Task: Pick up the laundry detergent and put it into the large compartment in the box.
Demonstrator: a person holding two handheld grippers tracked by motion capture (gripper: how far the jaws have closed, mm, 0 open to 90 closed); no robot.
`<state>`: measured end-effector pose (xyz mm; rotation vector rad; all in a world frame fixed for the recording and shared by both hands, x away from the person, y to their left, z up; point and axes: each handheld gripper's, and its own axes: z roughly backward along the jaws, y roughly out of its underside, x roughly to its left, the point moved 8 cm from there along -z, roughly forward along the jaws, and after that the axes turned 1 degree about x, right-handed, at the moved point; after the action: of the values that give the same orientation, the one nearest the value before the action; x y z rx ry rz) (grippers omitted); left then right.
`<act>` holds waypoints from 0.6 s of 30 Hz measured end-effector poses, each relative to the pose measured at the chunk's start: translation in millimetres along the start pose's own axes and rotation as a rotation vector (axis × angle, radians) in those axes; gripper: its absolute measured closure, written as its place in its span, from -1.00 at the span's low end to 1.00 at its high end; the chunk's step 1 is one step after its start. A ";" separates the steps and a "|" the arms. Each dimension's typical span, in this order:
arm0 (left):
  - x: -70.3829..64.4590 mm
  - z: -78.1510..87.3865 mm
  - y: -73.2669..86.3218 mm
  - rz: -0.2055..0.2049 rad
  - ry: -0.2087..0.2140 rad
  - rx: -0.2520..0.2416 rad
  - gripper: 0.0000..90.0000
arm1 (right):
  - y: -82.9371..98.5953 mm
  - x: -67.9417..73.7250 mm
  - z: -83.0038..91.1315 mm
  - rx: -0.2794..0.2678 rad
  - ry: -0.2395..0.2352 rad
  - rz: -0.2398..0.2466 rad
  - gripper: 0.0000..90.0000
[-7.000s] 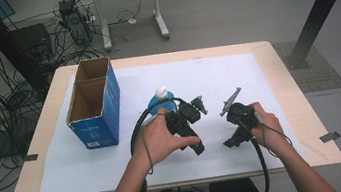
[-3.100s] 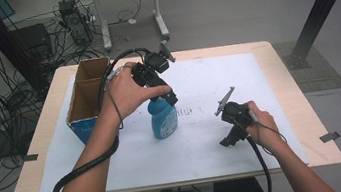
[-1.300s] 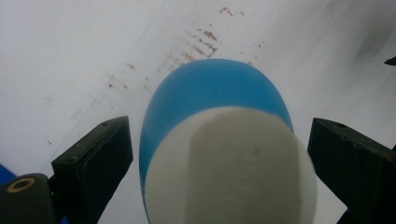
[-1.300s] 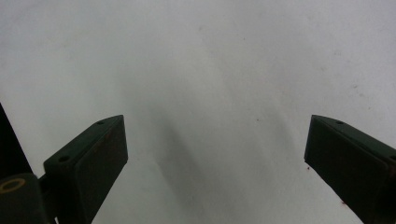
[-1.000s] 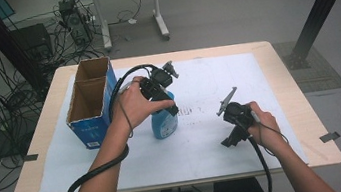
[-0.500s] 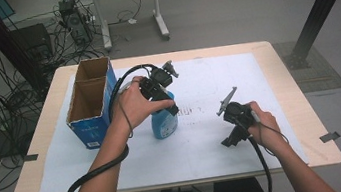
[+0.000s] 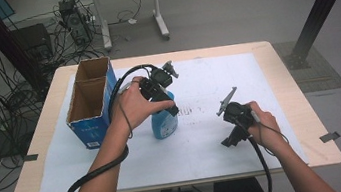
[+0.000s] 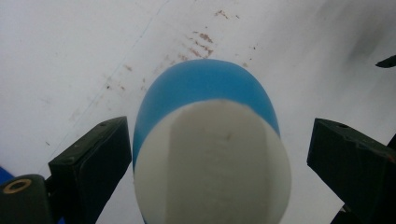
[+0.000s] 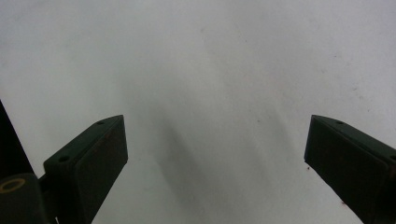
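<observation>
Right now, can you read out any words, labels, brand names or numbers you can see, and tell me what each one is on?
No text can be read.
Blue cardboard box: pale print on its near face, too small and blurred to read.
Blue bottle: a pale label patch on its front, blurred, unreadable; its white cap bears no print.
White table sheet: brown smudges and faint marks, not lettering.

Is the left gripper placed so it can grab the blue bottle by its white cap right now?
Probably yes. The left gripper sits directly above the blue bottle, with its open jaws on either side of the white cap and nothing between them.
</observation>
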<state>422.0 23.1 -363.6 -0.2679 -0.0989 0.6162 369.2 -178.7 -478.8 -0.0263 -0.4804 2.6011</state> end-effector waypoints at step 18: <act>-0.2 0.1 -0.5 0.005 0.002 -0.004 -0.86 | -1.1 0.9 -0.8 0.002 -0.001 0.003 -0.87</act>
<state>422.1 22.6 -363.4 -0.2724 -0.0974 0.6208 369.0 -177.1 -479.2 -0.0245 -0.4787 2.6042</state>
